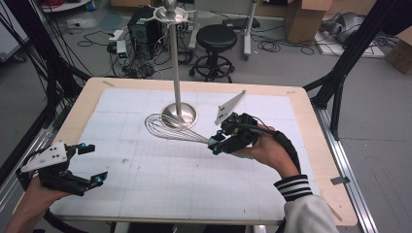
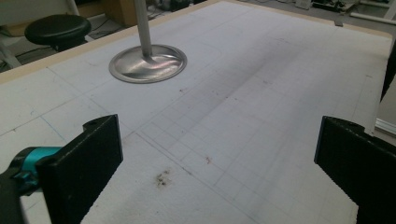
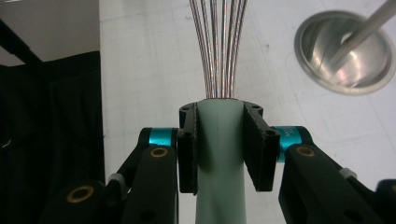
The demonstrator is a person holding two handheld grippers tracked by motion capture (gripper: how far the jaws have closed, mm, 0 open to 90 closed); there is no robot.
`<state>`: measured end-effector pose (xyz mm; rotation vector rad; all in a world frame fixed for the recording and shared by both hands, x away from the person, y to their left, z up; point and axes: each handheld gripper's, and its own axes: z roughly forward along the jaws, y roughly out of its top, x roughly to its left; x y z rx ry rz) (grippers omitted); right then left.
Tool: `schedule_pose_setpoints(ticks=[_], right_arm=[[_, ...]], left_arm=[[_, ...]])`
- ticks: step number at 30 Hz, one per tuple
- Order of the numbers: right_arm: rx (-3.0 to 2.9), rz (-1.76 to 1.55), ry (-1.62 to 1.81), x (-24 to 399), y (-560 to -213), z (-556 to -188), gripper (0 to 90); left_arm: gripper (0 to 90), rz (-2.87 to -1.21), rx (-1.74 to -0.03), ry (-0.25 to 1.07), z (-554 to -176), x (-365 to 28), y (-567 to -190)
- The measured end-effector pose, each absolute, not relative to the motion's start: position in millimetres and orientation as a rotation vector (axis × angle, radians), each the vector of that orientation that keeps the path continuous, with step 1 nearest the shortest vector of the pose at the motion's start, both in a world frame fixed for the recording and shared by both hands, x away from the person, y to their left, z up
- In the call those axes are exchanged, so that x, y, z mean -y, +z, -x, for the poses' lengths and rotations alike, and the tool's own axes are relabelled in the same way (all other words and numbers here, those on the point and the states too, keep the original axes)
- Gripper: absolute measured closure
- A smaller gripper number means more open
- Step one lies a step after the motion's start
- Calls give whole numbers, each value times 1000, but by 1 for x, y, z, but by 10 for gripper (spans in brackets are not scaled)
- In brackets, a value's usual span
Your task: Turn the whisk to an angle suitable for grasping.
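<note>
My right tongs clamp the whisk by its pale handle, jaws flat on either side, so the wires project straight ahead. In the high view the whisk sits at frame centre, its wire head low beside the stand base; contact with the table I cannot confirm. My left tongs hang wide and empty, lower left, apparently held clear.

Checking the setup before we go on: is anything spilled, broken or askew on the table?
Nothing broken or askew. The whisk is gripped squarely by its handle in the right tool, beside the upright stand. The one blemish: small dark specks on the mat before the open left tool.
</note>
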<state>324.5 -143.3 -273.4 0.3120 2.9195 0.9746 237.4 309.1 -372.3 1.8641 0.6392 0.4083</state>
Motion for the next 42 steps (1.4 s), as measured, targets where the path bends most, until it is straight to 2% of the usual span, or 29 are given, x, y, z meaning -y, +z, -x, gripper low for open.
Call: schedule_pose_setpoints(ticks=[14, 42], right_arm=[[-2963, -240, 948, 97, -294, -326, 696], [-3069, -185, 934, 26, -375, -318, 695]], left_arm=[[17, -1862, -638, 414, -237, -311, -370], [17, -1871, -632, 415, -237, -310, -371]])
